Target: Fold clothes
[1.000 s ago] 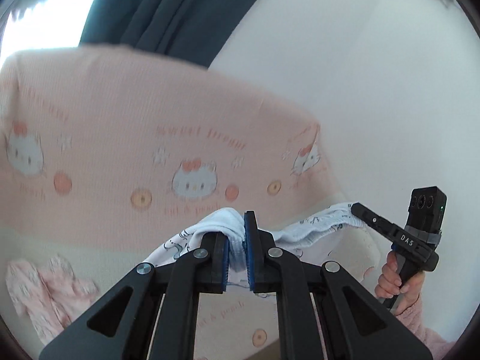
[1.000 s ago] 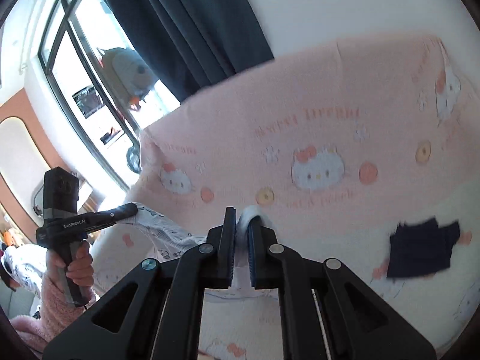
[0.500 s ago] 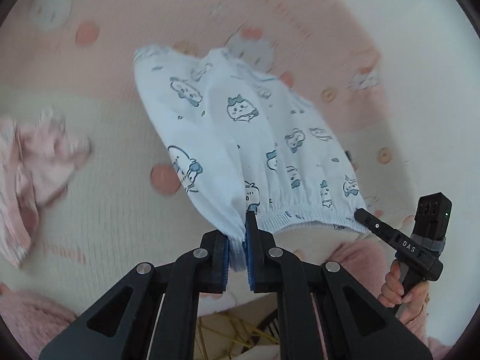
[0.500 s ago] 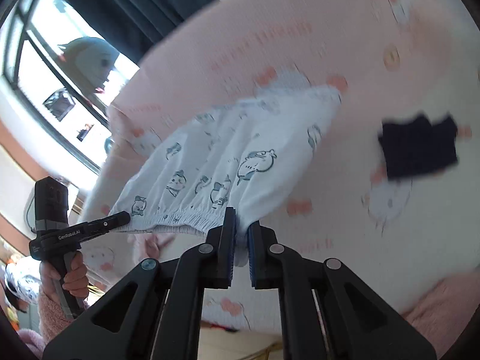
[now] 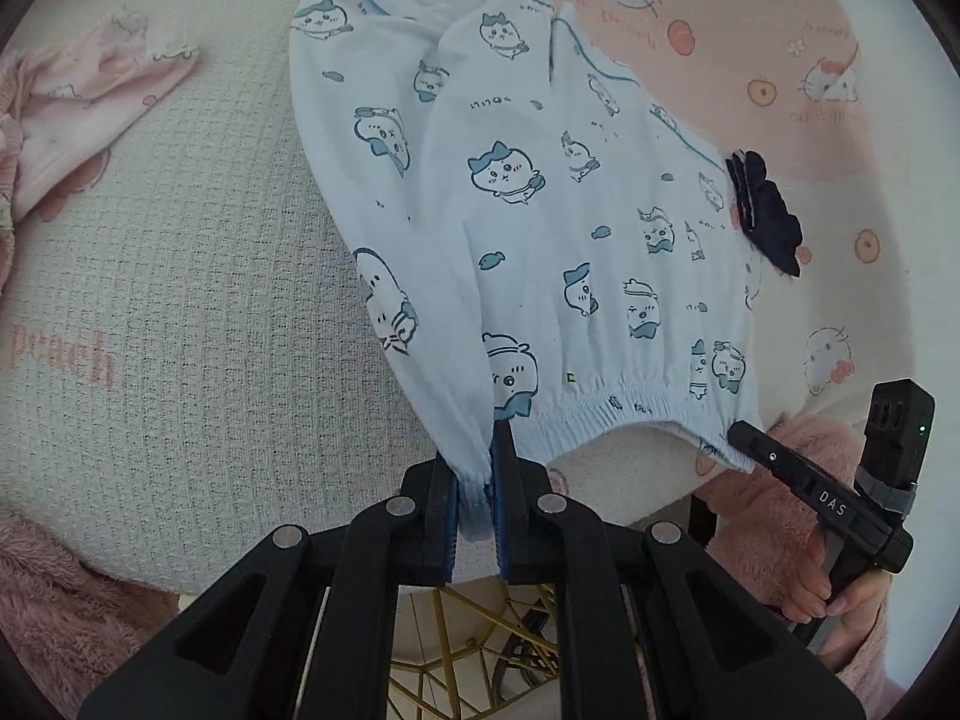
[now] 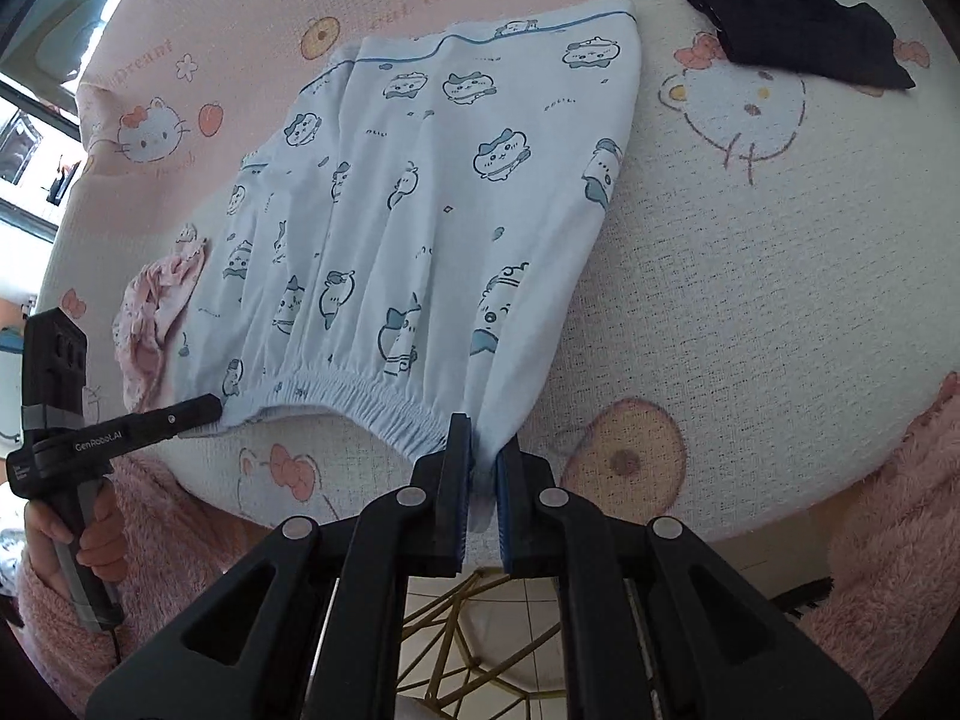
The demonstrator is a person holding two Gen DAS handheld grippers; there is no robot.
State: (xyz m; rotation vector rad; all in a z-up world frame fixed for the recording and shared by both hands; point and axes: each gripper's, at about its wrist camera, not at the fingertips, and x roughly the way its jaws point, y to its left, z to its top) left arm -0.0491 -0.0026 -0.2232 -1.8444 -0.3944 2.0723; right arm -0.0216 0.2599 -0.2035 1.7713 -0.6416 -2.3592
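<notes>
Both pictures are bright and soft, like daylight in a room. In the right wrist view the light comes from a window (image 6: 36, 78) at the top left corner, and it looks washed out and white there. Shadows are faint; only a thin one lies under the blue shorts (image 5: 540, 210) near the front edge of the table cover (image 6: 750, 300). Everything looks sharp, not blurry. The round lens bends things at the edges, and the corners are black.
</notes>
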